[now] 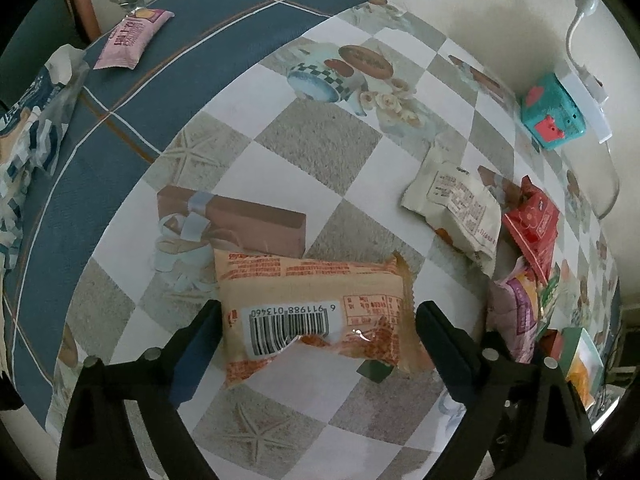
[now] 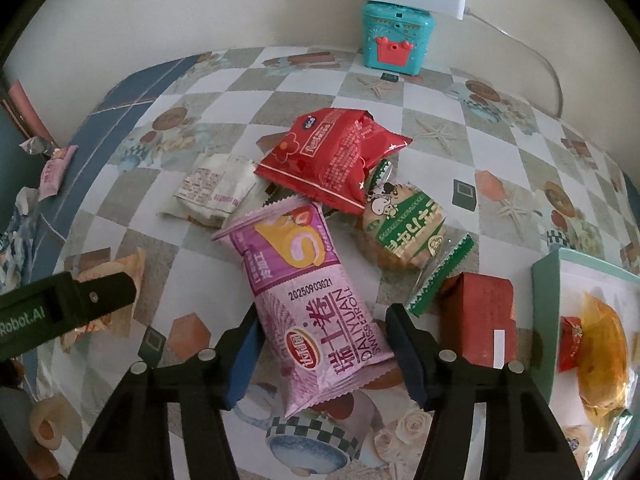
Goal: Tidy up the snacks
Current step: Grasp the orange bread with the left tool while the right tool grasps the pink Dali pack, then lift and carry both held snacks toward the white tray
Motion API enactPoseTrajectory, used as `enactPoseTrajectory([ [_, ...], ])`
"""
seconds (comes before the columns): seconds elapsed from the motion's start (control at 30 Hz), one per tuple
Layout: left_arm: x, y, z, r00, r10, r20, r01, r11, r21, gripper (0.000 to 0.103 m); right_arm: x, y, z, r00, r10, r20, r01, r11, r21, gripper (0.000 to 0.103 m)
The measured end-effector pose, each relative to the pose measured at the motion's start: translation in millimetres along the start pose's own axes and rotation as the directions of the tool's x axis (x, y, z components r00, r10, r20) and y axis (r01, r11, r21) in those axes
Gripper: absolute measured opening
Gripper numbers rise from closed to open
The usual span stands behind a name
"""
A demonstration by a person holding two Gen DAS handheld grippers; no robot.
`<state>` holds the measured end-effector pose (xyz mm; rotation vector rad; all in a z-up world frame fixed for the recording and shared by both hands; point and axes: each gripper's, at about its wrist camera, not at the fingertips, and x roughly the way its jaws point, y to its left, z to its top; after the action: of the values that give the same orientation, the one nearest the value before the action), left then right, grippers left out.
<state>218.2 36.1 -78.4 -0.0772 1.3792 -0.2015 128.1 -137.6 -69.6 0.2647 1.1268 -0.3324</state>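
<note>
On the bench (image 2: pixel 500 128), covered in a checked cloth, the right wrist view shows five loose snack packets in the middle: from left to right one cream packet (image 2: pixel 212 190), one pink Swiss-roll packet (image 2: pixel 316 300), one red packet (image 2: pixel 334 156) and one green-and-white biscuit packet (image 2: pixel 408 226), with one orange packet (image 1: pixel 316 308) off at 9 o'clock under the other tool. A red box (image 2: pixel 478 316) stands just right of the pink packet, and a pale green tray (image 2: pixel 544 312) at 3 o'clock holds a yellow-wrapped bun and a small red sweet. A teal toy box (image 2: pixel 396 38) sits at 12 o'clock by the wall. The left gripper (image 1: pixel 318 320) points steeply down with its jaws spread wide on either side of the orange packet, not pressing it; that packet lies flat, long axis running 9 to 3 o'clock in the left wrist view. The right gripper (image 2: pixel 324 350) has its jaws partly closed around the lower end of the pink Swiss-roll packet, pads just beside its edges; whether they press it I cannot tell. Its long axis runs from 11 to 5 o'clock.
</note>
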Motion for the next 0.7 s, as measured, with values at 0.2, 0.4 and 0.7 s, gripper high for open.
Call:
enactPoseTrajectory([
  [0.2, -11, 2, -1, 1.000, 0.013, 0.015, -0.013, 1.000, 0.002, 0.082, -1, -1, -2, 1.000, 0.001, -0.006, -0.001, 1.000, 0.000, 0.060],
  [0.4, -12, -3, -6, 0.999, 0.040, 0.020, -0.040, 0.999, 0.003, 0.080, -2, -3, -4, 1.000, 0.004, -0.013, -0.004, 1.000, 0.005, 0.058],
  [0.7, -8, -12, -8, 0.998, 0.068, 0.019, -0.068, 0.998, 0.009, 0.075, -11, -10, -15, 0.998, 0.038, -0.045, -0.035, 0.998, 0.061, 0.052],
])
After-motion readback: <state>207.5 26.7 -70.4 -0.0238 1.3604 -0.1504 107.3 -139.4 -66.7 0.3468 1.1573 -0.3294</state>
